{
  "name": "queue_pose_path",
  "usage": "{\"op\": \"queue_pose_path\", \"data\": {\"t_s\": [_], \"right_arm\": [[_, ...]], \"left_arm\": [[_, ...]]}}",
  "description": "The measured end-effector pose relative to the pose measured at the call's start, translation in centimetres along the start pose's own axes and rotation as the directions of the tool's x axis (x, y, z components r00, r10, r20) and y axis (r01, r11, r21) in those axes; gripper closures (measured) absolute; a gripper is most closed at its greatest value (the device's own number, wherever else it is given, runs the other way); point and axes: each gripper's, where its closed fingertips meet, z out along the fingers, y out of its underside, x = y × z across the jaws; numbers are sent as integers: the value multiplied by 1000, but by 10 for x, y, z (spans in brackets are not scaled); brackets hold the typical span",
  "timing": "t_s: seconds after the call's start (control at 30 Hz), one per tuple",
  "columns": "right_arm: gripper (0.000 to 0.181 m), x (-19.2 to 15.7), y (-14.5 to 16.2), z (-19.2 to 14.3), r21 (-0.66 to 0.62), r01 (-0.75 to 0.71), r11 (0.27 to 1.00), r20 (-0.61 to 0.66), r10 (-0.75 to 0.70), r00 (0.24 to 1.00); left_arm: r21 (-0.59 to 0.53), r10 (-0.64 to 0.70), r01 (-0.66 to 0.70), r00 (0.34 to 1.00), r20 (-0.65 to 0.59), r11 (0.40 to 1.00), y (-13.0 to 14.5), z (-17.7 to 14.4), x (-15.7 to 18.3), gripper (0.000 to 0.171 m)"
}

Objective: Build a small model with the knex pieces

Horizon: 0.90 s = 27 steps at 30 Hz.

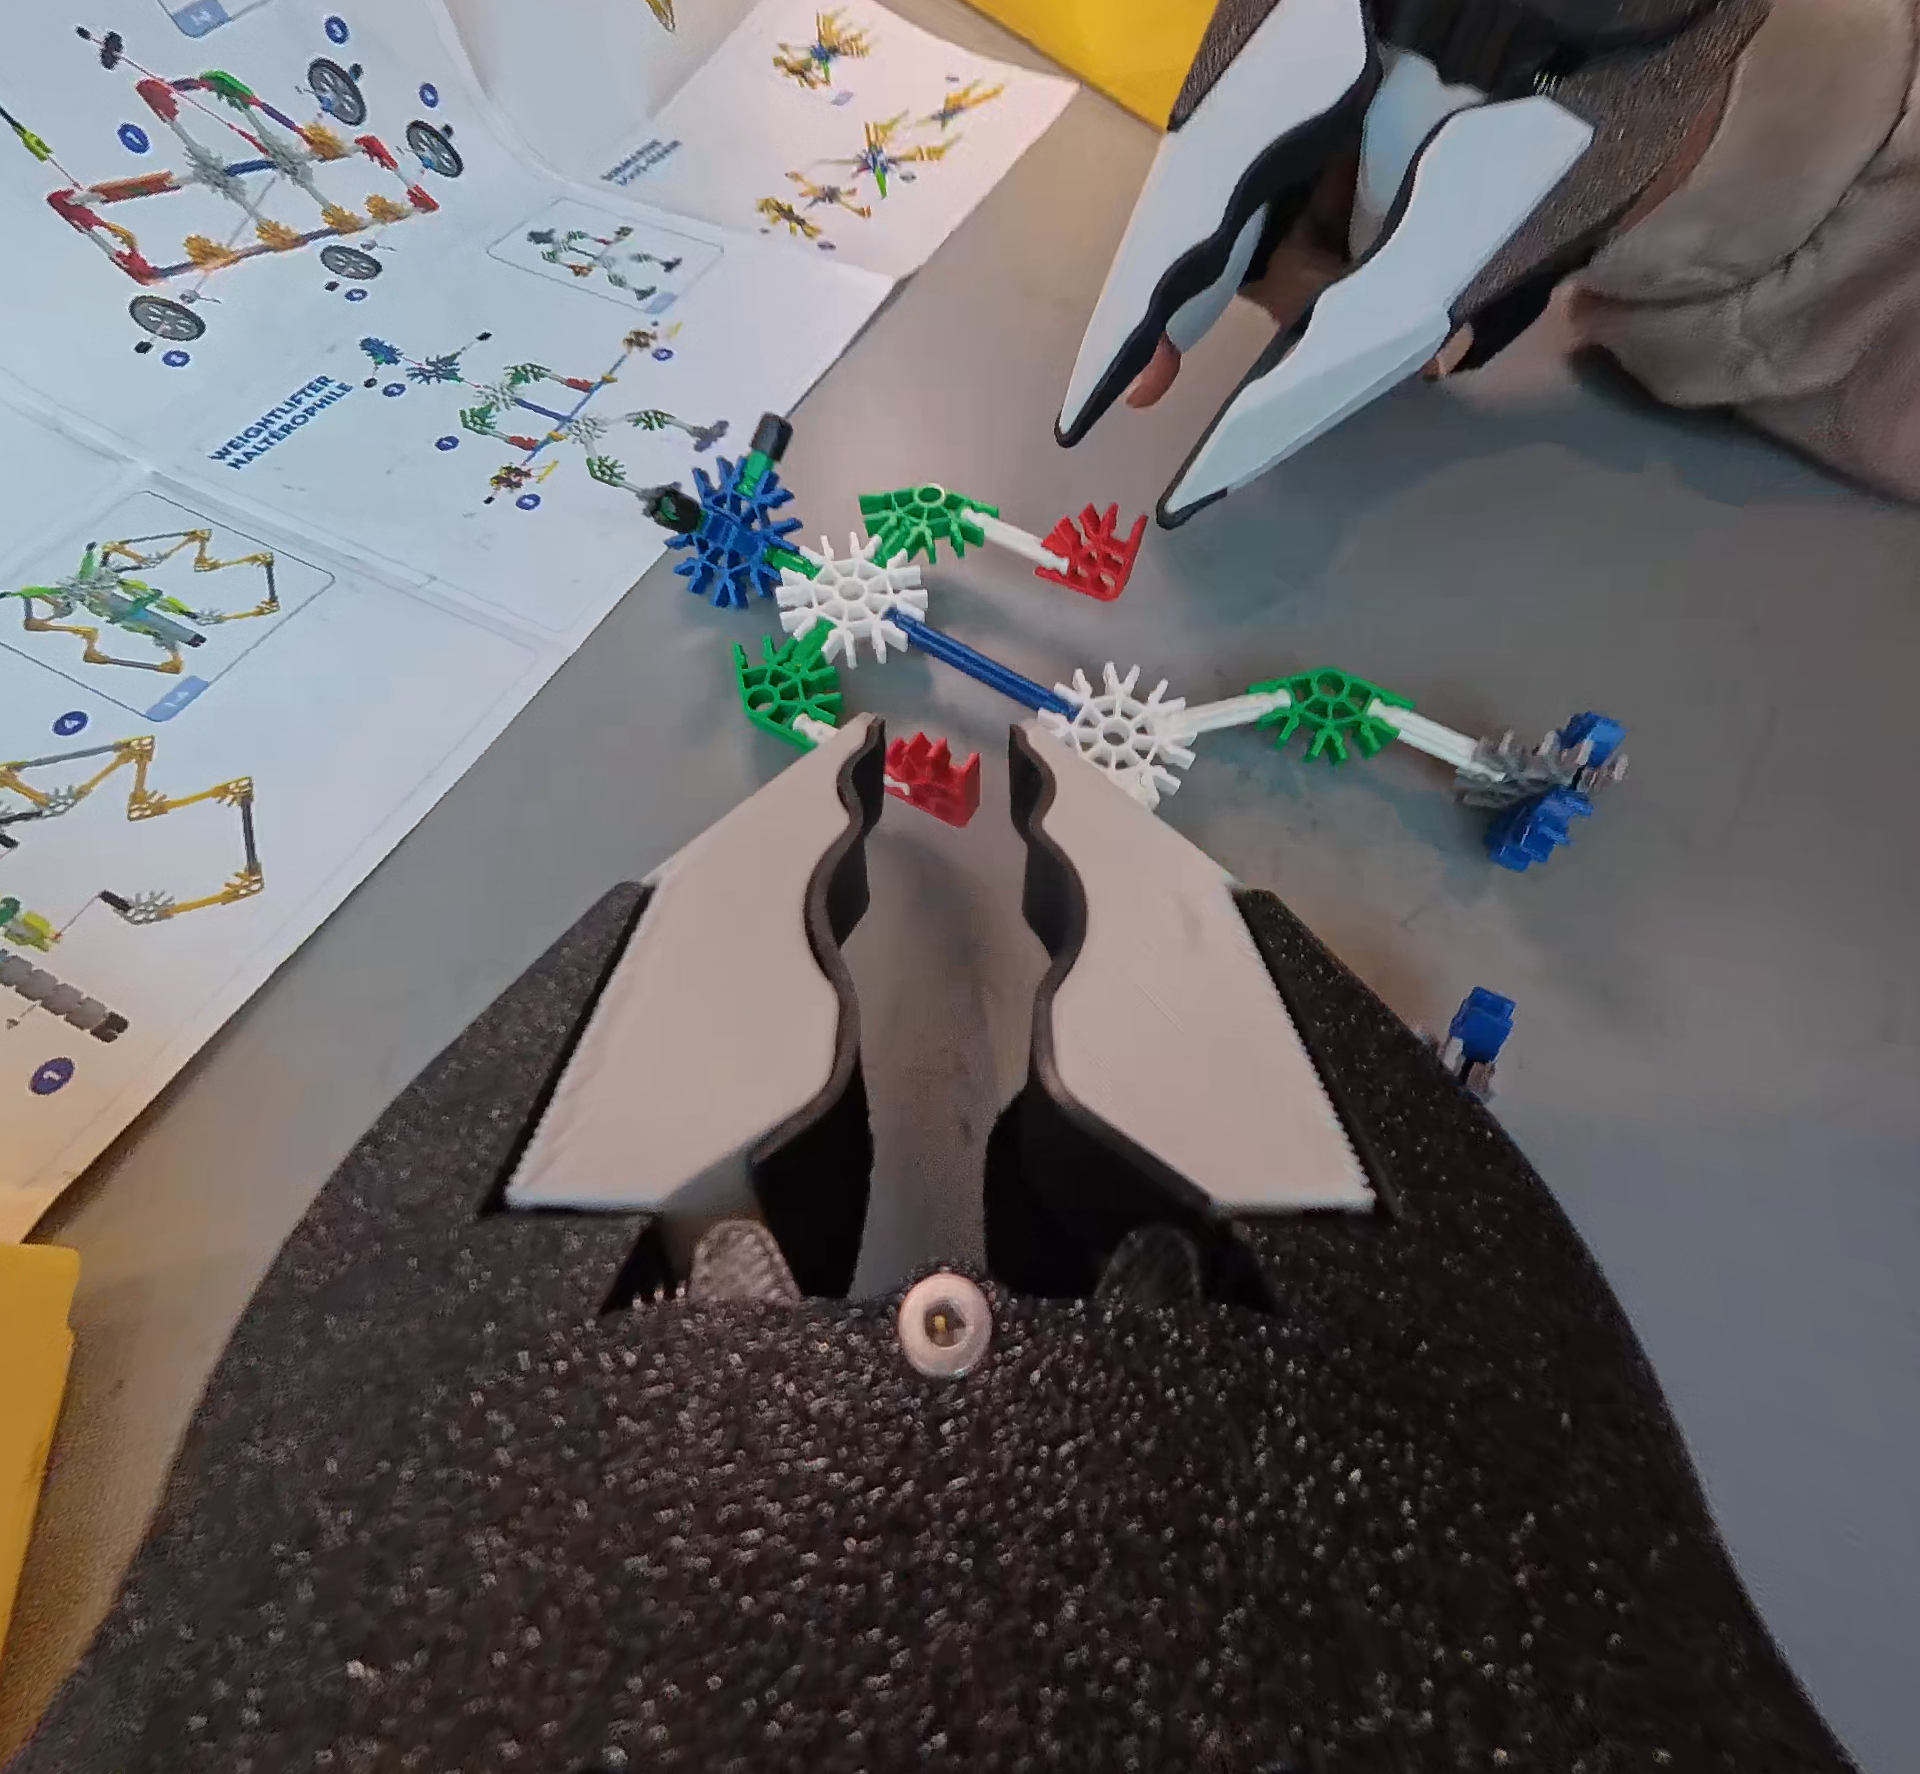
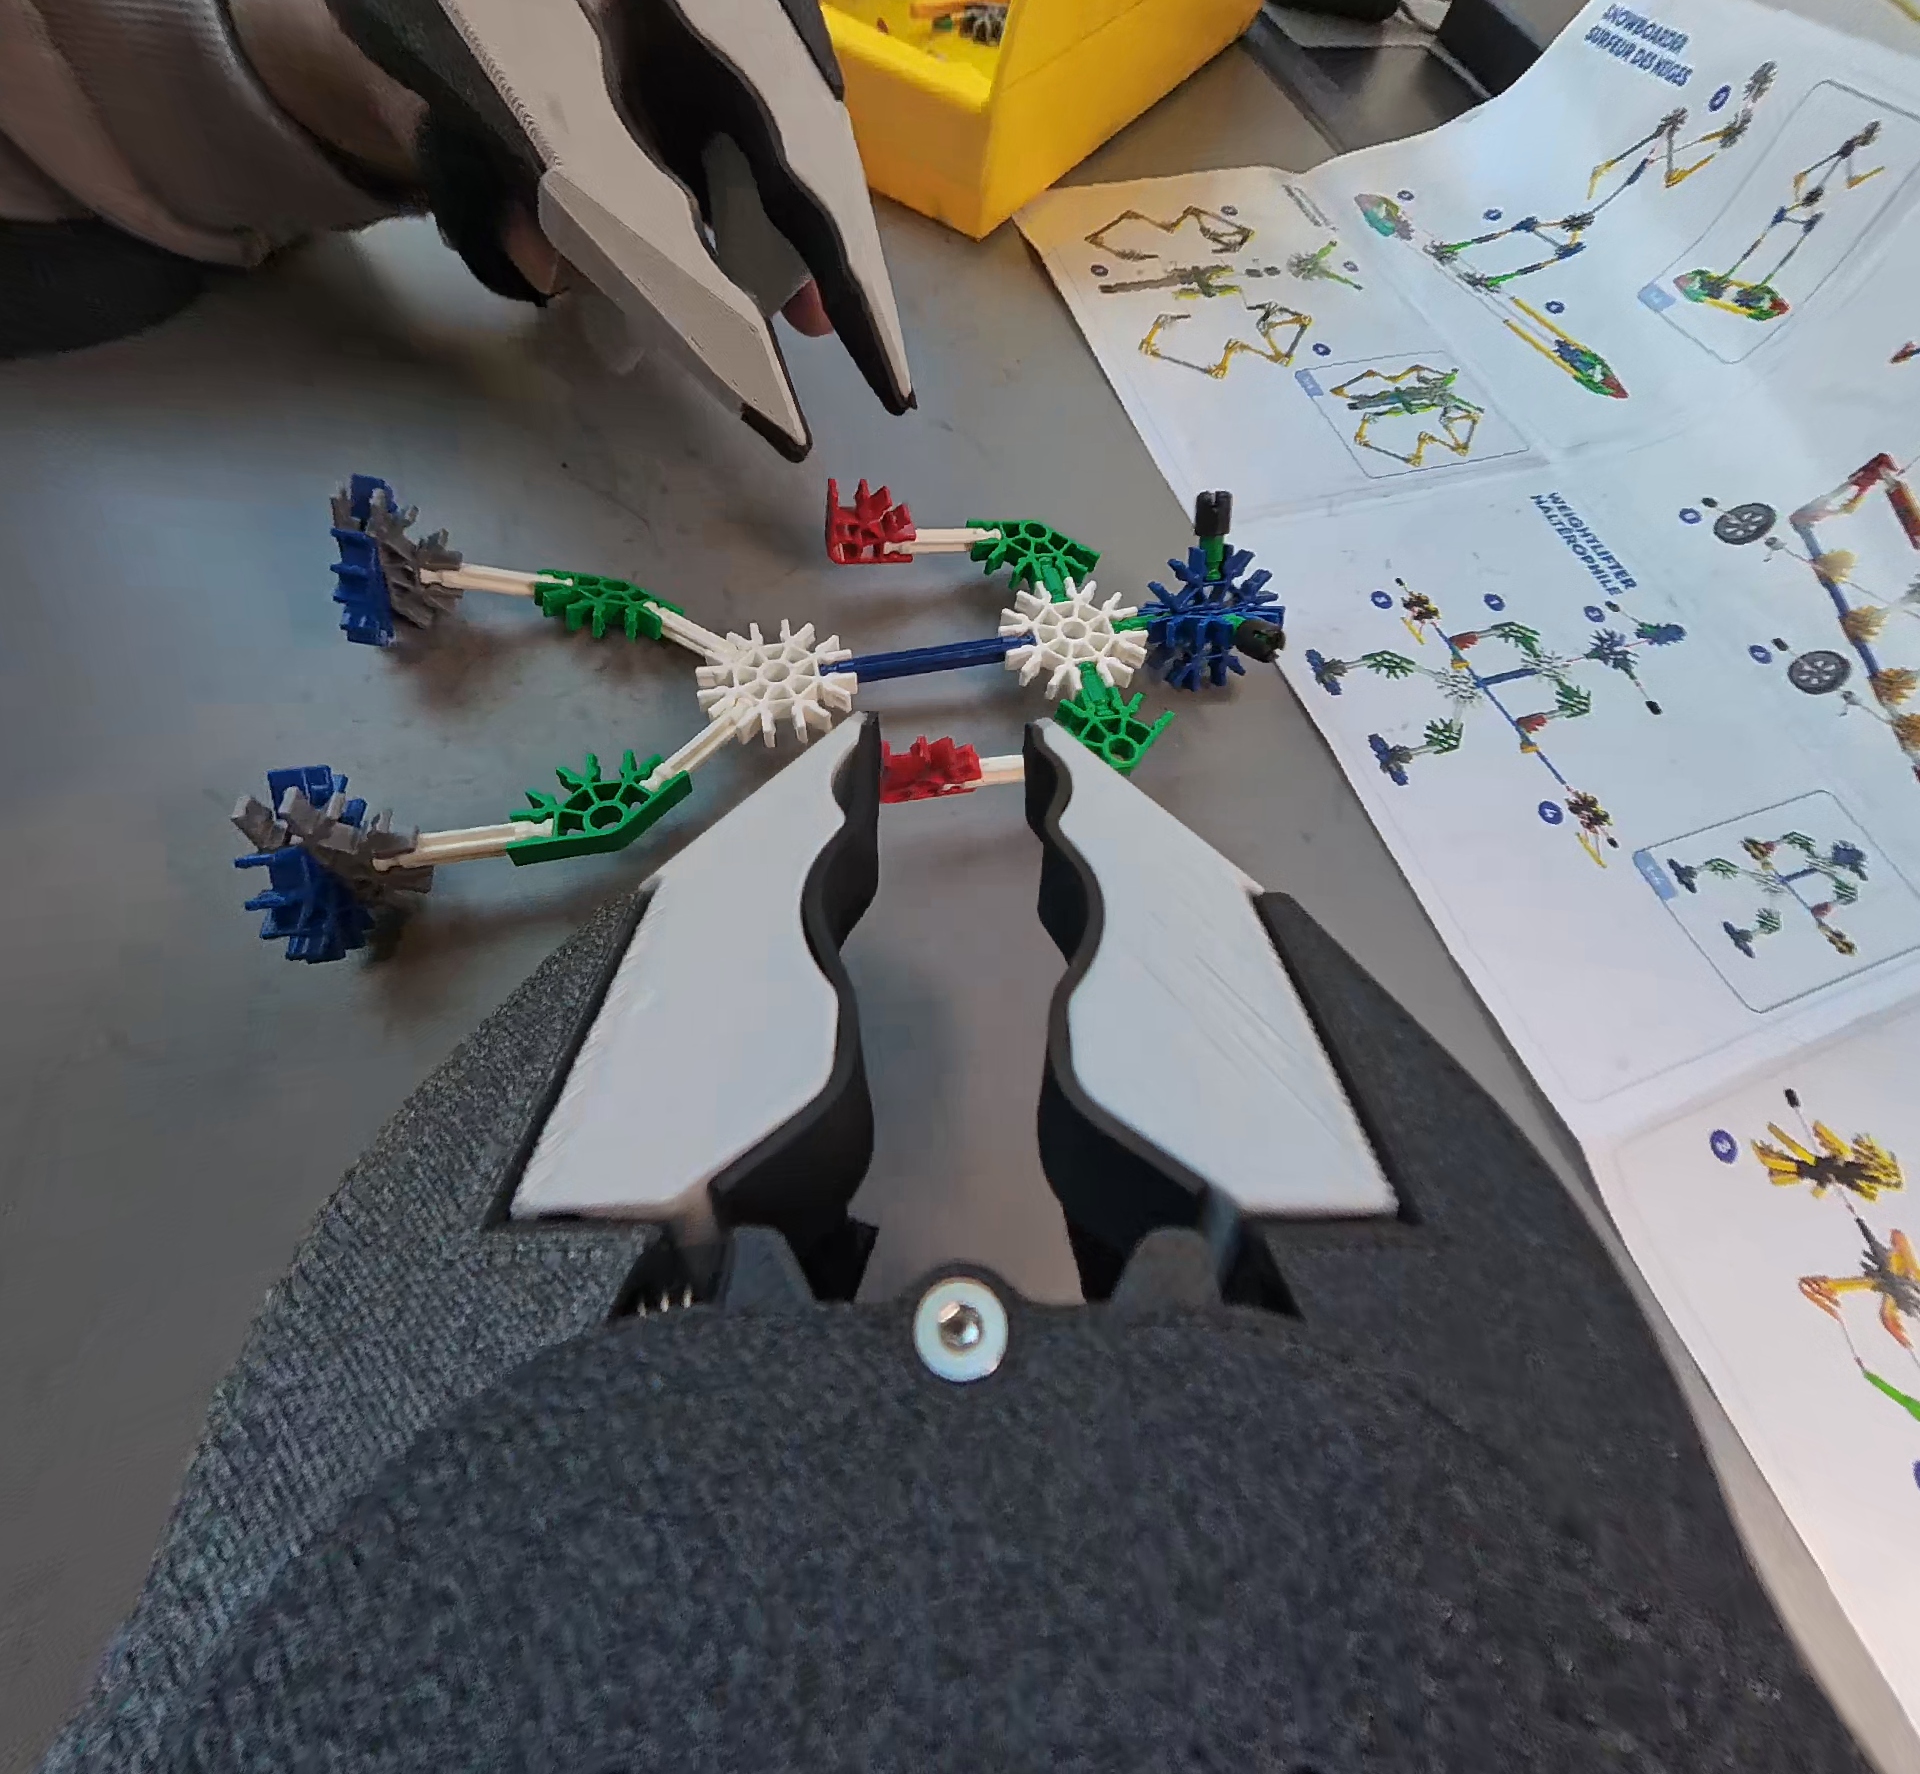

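- A toy man made of click-together sticks and wheels lies flat on the grey table.
- It has 2 white wheels joined by a blue stick, green bends, 2 blue and grey feet, and a blue wheel for a head.
- Each arm of the toy ends in a red piece.
- The left gripper is partly open and holds nothing. The 1st red piece sits right at the gap between its tips. I cannot tell if the tips touch it.
- The right gripper is partly open too, and it holds nothing. The 2nd red piece and its white stick lie across the gap at its tips.
- The 2 grippers point at each other from opposite sides of the toy.
- A big paper with building pictures lies beside the toy's head.
- A yellow box with more pieces stands behind the toy.
- A small loose blue piece lies on the table near the left gripper.
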Motion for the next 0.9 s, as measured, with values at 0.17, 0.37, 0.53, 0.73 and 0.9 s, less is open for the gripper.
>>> {"op": "queue_pose_path", "data": {"t_s": [0.17, 0.37, 0.53, 0.73, 0.9], "right_arm": [[151, 23, -9, -10, 86, -89, 992, -72, 96, 993], [150, 41, -11, -15, 116, -101, 988, -172, 120, 978], [156, 48, -10, -16, 120, -113, 986, -205, 136, 969], [166, 70, -2, -7, 55, -120, 991, -313, 131, 941], [167, 92, -1, -3, 50, -132, 990, -380, 141, 914]], "left_arm": [[148, -125, 120, 992, 28, 982, -20, -16, -19, 138], [230, -139, 95, 973, 184, 969, -30, -30, -46, 122], [250, -133, 72, 962, 239, 965, -33, -35, -52, 123], [226, -128, 71, 960, 249, 971, -28, -28, -53, 125], [218, -156, 112, 968, 198, 970, -26, -16, -45, 127]]}}
